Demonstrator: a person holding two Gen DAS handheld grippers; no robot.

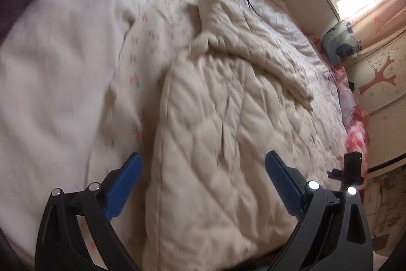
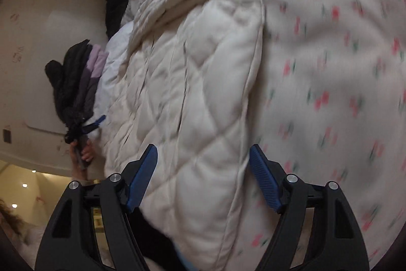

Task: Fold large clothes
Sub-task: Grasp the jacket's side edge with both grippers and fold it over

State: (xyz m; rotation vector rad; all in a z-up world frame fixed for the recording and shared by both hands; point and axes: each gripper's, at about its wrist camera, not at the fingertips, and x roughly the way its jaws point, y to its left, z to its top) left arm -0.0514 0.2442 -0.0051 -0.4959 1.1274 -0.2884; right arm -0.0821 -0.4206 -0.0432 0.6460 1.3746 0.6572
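The cream quilted coat (image 1: 215,118) lies flat on the bed (image 1: 58,62), over the floral sheet (image 2: 330,55). Left tool (image 1: 203,184) and right tool (image 2: 203,177) stand wide above it, holding nothing.

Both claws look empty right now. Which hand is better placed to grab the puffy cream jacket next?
Probably the right gripper: its open jaws already straddle the quilted cream jacket at its seamed edge. The left gripper, also open, hovers above the flat middle.
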